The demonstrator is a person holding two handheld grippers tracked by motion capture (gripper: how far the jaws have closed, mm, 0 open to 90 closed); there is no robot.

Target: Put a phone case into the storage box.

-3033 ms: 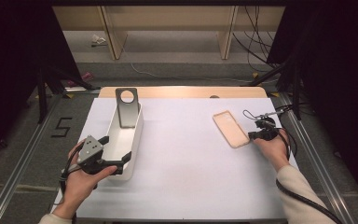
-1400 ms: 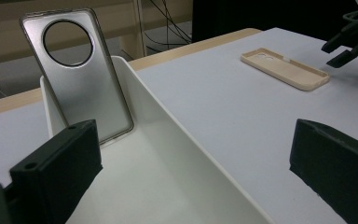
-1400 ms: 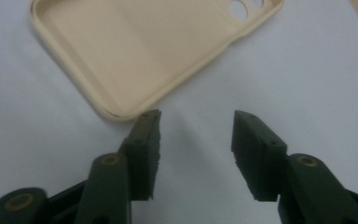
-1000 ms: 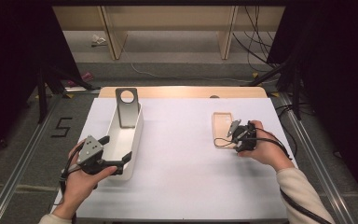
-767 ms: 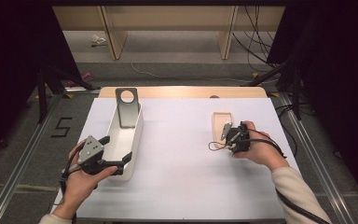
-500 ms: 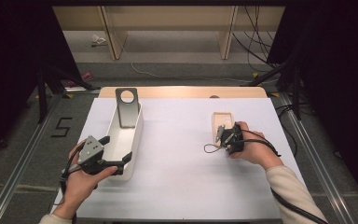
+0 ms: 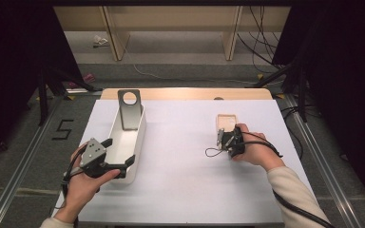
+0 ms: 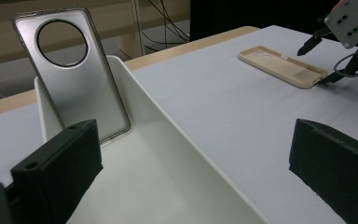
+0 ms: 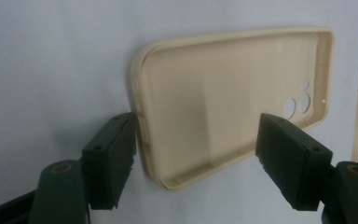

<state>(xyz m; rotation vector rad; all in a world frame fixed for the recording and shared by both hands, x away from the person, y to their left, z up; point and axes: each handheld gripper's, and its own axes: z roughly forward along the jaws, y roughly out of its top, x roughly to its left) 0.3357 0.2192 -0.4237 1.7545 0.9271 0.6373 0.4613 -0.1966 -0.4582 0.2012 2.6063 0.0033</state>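
Observation:
A beige phone case (image 7: 226, 121) lies flat, hollow side up, on the white table top (image 7: 180, 142). My right gripper (image 7: 224, 135) is open at its near end, one jaw on each side of the beige phone case (image 9: 223, 93); the left jaw is at its edge. A silver phone case (image 7: 129, 108) with a round hole leans upright in the far end of a white bin (image 7: 140, 137). My left gripper (image 7: 121, 149) is open and straddles the white bin's (image 8: 168, 116) right wall, facing the silver phone case (image 8: 74, 70). The left gripper view also shows the beige phone case (image 8: 282, 65) and the right gripper (image 8: 318, 63).
A bare wooden strip (image 7: 185, 93) runs along the table's far edge. Metal rails (image 7: 24, 156) flank the table, and a "5" (image 7: 62, 128) is marked on the floor at left. Cables (image 7: 266, 142) trail from the right gripper.
The right gripper has moved from the case's right side leftward and nearer to its near end. The beige case, slanted 3 s ago, now lies straight. The left gripper has held still.

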